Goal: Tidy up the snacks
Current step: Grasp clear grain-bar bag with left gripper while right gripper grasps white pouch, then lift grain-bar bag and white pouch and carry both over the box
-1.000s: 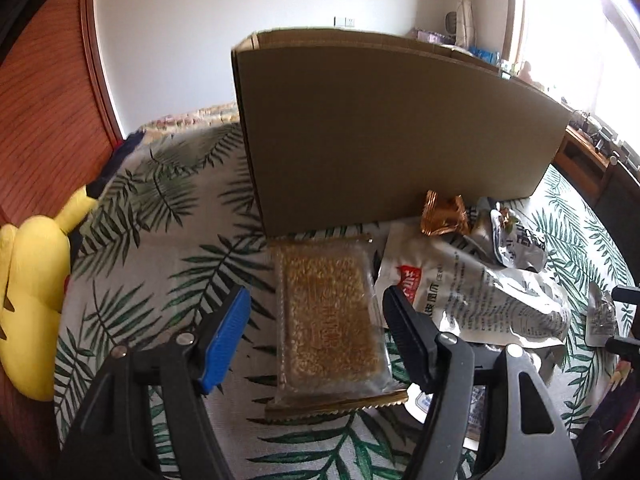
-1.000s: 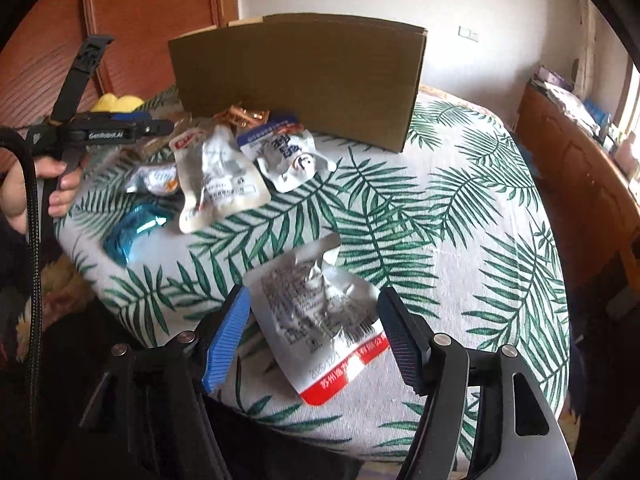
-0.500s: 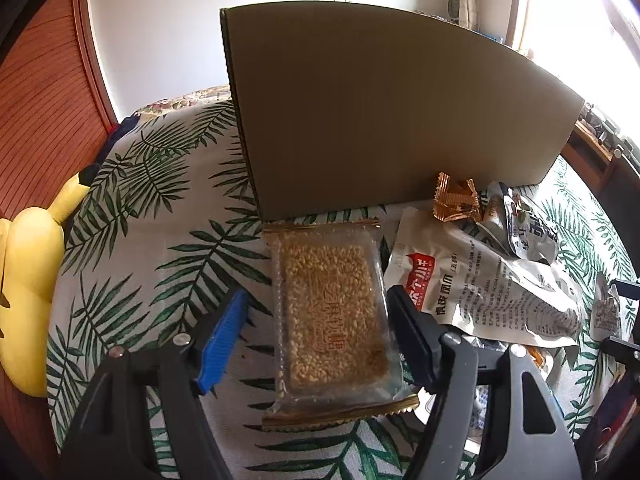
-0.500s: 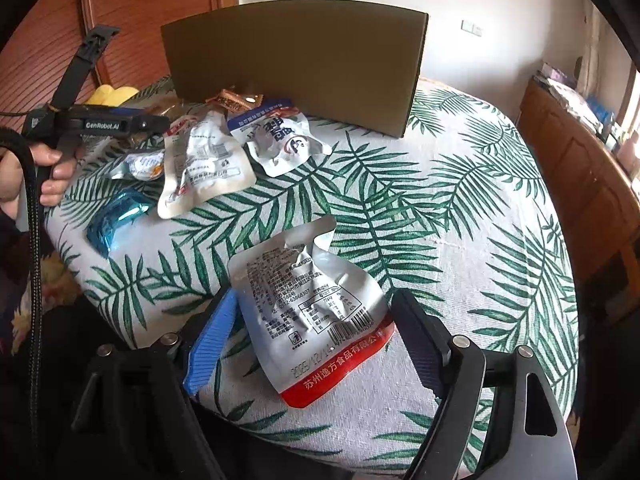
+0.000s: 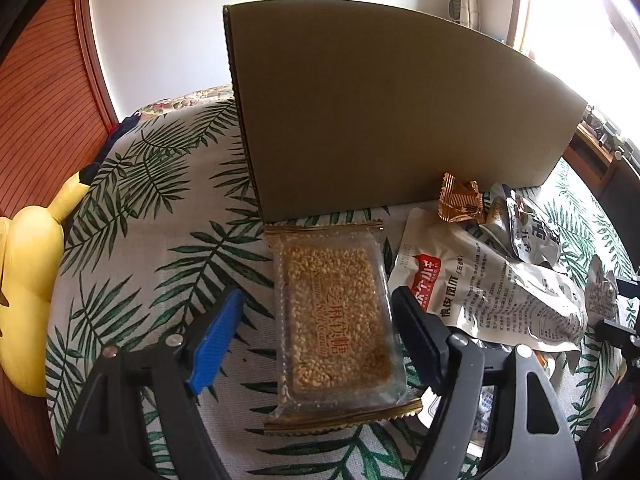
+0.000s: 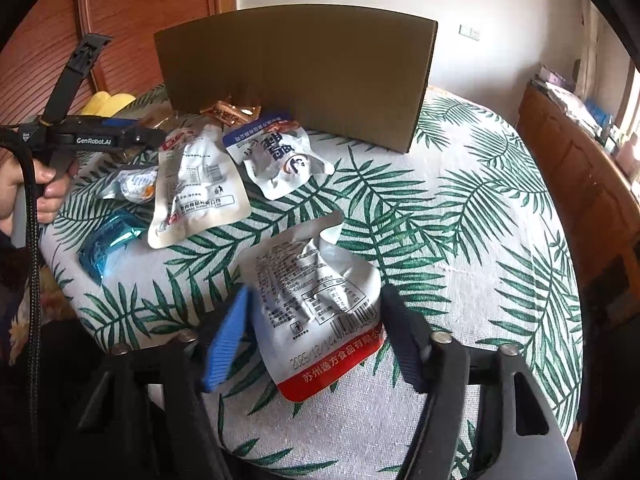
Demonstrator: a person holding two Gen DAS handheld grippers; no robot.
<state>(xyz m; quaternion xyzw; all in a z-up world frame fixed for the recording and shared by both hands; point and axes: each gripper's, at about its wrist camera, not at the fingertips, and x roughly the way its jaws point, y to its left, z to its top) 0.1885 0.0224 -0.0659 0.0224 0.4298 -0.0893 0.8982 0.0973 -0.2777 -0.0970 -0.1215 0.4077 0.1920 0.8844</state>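
A clear pack of sesame candy (image 5: 336, 316) lies flat on the leaf-print cloth, its far end touching the tall cardboard box (image 5: 380, 112). My left gripper (image 5: 320, 328) is open, its jaws on either side of the pack. A silver pouch with a red bottom edge (image 6: 316, 300) lies near the table's front edge. My right gripper (image 6: 312, 332) is open around the pouch's lower half. The box also shows in the right wrist view (image 6: 296, 76). The left gripper appears there in a hand (image 6: 92, 136).
Other snacks lie by the box: a white pouch (image 6: 196, 188), a blue-and-white pouch (image 6: 280, 156), gold wrappers (image 5: 460, 200), a blue wrapper (image 6: 106, 240) and a small silver packet (image 6: 132, 182). A yellow plush toy (image 5: 28, 272) sits at the left table edge.
Both grippers have moved forward and lower. The left jaws now straddle the sesame candy pack more deeply, and the right jaws have closed in around the silver pouch.
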